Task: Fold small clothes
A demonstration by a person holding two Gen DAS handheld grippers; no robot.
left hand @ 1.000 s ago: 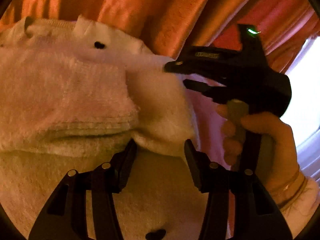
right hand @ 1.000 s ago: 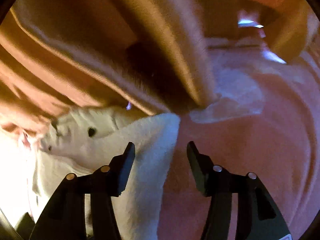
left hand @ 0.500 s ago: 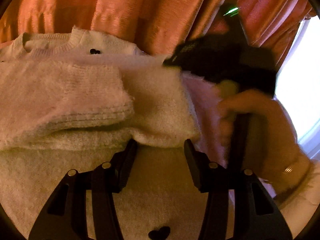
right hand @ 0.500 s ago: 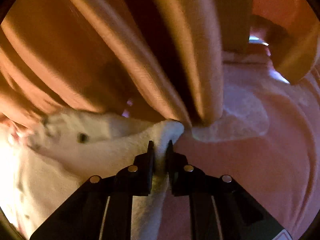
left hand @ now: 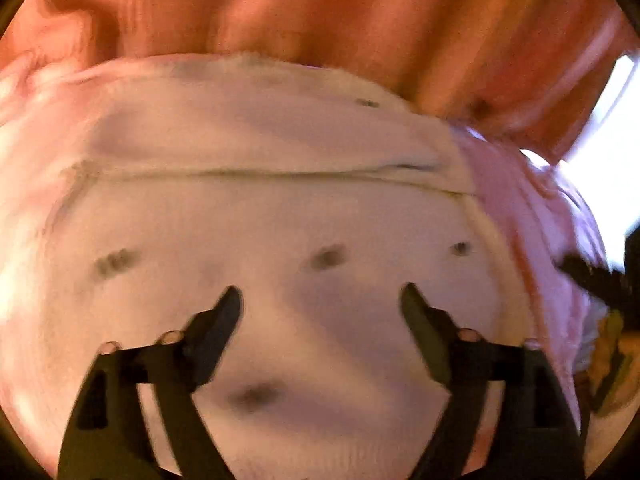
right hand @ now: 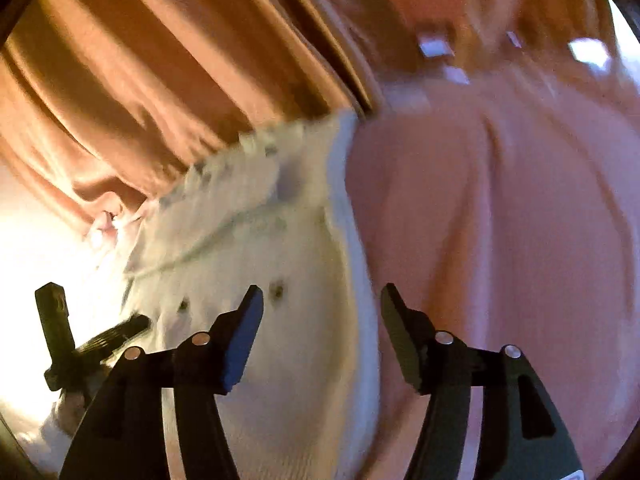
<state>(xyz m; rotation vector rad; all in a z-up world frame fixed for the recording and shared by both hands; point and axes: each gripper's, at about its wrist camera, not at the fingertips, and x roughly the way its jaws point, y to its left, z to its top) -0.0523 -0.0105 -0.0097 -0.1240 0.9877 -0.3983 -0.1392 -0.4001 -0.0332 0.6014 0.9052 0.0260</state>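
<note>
Garment: a small white knit sweater (left hand: pixel 280 216) with dark dots is lying flat on a pink bed cover (right hand: pixel 500 220), its far end up against the foot of an orange curtain (left hand: pixel 320 8).
Fold state: a folded layer is lying across the far half, its edge showing as a straight seam line running from side to side in the left wrist view.
Place on the cover: in the right wrist view the sweater's right edge is running alongside bare pink cover, well inside it; the cover's own edges are not showing in either view.
Left gripper (left hand: pixel 322 300): jaws are opening wide, hovering over the near half of the sweater with no cloth between the pads.
Right gripper (right hand: pixel 322 300): jaws are opening too, straddling the sweater's right edge without pinching it.
Step, as I judge it: both tongs are letting go after a fold, so a further fold is probably still to come.
Risk, spring-back: the thick knit is looking bulky, so the loose folded layer may be lifting or sliding open with nothing pressing it.
Risk, snagging: an open finger passing low over the fuzzy knit could be catching the yarn and dragging the layer askew.
Risk, curtain: the far end is touching the curtain folds, so a careless grab there could pinch curtain as well.
Image quality: both views are blurring, so fine detail of the edges is uncertain.
</note>
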